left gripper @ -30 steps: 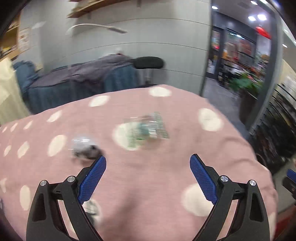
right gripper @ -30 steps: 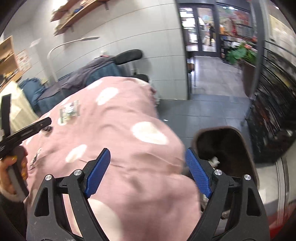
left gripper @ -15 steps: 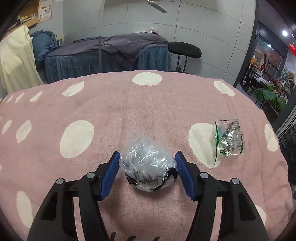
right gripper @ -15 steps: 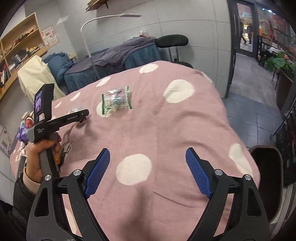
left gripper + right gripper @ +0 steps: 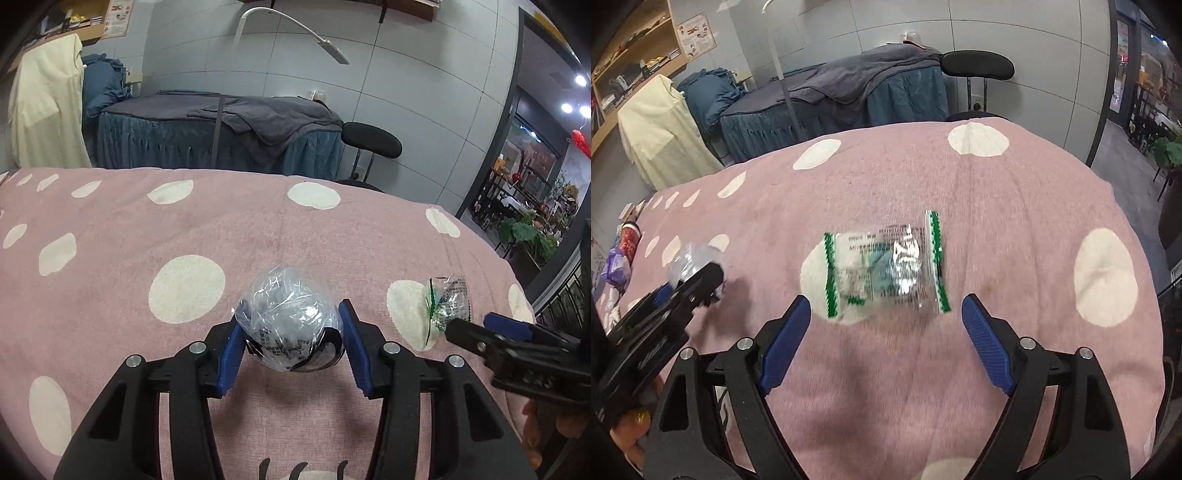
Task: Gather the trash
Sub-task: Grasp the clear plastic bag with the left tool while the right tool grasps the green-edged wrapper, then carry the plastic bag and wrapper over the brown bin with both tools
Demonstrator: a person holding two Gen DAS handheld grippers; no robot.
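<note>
Crumpled clear plastic wad [image 5: 290, 319], green-edged clear wrapper [image 5: 886, 264], pink spotted blanket [image 5: 258, 229]

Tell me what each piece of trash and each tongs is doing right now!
Crumpled plastic ball: on the pink blanket, squeezed between the left tongs' pads.
Left tongs: have just been closing, now shut on the ball.
Green-edged wrapper: lying flat on the blanket, untouched.
Right tongs: open, empty, just short of the wrapper.

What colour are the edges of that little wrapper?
Green, zigzag-cut edges on the clear wrapper; the right wrist view shows it best.
</note>
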